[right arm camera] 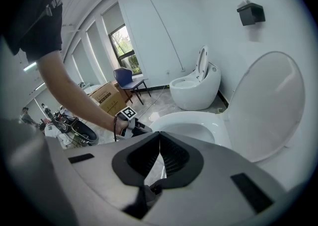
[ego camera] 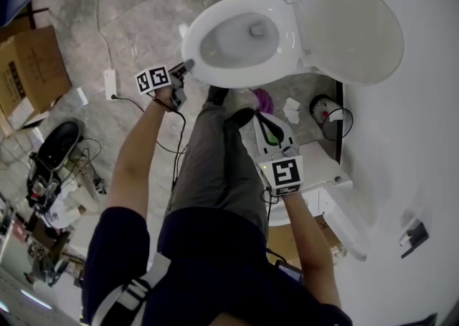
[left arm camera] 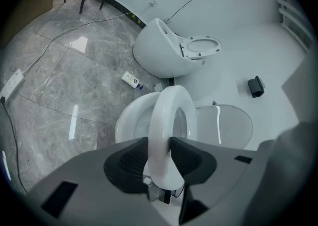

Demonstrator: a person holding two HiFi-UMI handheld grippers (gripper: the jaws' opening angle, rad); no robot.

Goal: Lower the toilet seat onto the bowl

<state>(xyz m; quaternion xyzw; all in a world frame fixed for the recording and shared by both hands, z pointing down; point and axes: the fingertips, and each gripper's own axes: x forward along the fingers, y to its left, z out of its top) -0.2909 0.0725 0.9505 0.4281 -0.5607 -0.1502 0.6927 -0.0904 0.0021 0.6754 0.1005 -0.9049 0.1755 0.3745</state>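
Grey marble-look floor [ego camera: 143, 2] and plain white wall [ego camera: 416, 138] are surrounding the white ceramic toilet bowl [left arm camera: 127, 120]. My left gripper [left arm camera: 160, 143] is clamping the front edge of the white oval plastic toilet seat [left arm camera: 166, 113], which is sitting low over the bowl; can't tell if it's touching the rim. The white lid [ego camera: 351, 27] is standing open toward the wall. My right gripper [right arm camera: 159, 138] is hovering beside the bowl, jaws pressed together, gripping nothing.

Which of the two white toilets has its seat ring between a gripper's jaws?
The nearer white toilet: the left gripper clamps its plastic seat ring. The rounded toilet by the far wall stands untouched.
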